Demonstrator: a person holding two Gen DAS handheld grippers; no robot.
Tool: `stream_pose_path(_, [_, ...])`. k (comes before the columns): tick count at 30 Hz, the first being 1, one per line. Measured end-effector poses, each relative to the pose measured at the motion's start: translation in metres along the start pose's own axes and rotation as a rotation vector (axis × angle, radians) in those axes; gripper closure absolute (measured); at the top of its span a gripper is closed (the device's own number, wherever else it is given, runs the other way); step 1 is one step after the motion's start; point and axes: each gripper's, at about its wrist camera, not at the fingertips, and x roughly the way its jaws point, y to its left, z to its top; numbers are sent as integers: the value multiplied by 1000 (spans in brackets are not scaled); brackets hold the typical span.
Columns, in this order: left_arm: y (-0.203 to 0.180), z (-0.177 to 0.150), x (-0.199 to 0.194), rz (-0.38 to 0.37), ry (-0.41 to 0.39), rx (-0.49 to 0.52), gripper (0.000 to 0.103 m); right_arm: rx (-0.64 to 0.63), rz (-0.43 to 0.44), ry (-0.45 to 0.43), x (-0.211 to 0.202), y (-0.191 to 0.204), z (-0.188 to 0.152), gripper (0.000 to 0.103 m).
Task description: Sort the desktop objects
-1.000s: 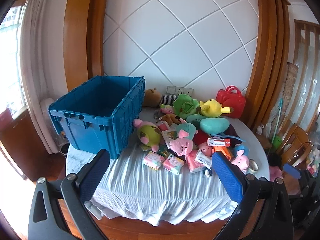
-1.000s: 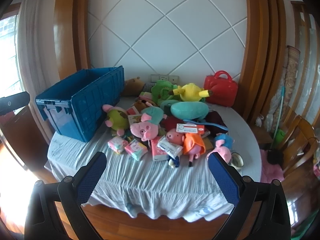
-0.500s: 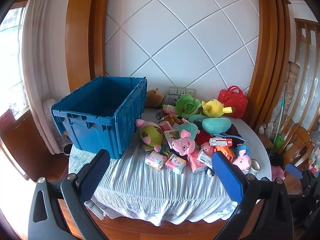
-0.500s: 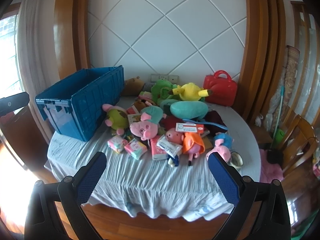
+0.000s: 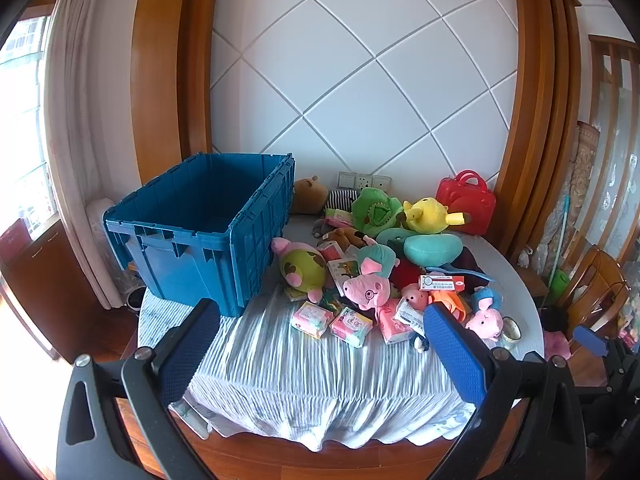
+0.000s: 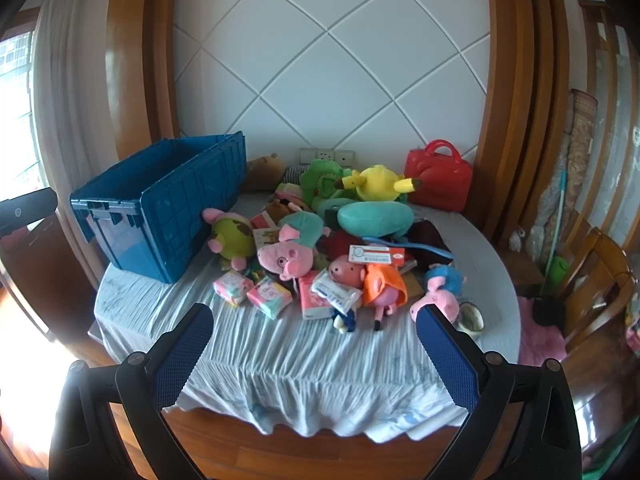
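A round table [image 5: 280,364] under a pale blue cloth holds an empty blue crate [image 5: 208,228] at the left and a heap of toys at the right: a pink pig plush [image 5: 366,286], a yellow plush [image 5: 430,216], a teal cushion [image 5: 430,248], a red toy bag [image 5: 464,202] and small tissue packs [image 5: 350,324]. My left gripper [image 5: 320,344] hangs open before the table's near edge, nothing between its blue pads. My right gripper [image 6: 314,350] is open too, back from the table, facing the pig plush [image 6: 286,256] and the crate [image 6: 168,208].
Wooden chairs [image 6: 596,280] stand to the right of the table. A curtained window [image 5: 28,140] is at the left. The padded wall [image 5: 360,92] with wooden pillars backs the table. Bare cloth lies along the table's near side [image 6: 312,364].
In the left wrist view the scene has slid down and shrunk slightly, so that gripper rose or backed off a little. The right wrist view barely differs. Nothing on the table moved.
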Motion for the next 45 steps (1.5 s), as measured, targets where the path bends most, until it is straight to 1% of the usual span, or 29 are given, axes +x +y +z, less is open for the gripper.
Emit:
stream_pose_path(6, [-1, 0, 1, 1, 2, 3, 0, 3, 3, 0, 1, -5, 2, 0])
stream_pose_path(9, [4, 6, 5, -3, 6, 3, 0, 3, 4, 0, 2, -6, 3, 0])
stream_pose_path(21, [-6, 9, 18, 14, 18, 2, 0, -1, 20, 11, 13, -21, 8, 0])
stream_pose_path(30, [-19, 8, 44, 9, 48, 12, 0, 12, 14, 31, 32, -38, 9, 0])
stream_pose_path(38, [-27, 15, 98, -24, 92, 24, 0, 35, -17, 63, 66, -52, 17, 0])
stream_pose_path(42, [-32, 21, 140, -41, 124, 36, 0, 41, -35, 90, 98, -55, 27, 0])
stream_pose_path(45, [-38, 29, 177, -78, 150, 59, 0, 47, -53, 118, 124, -57, 35, 0])
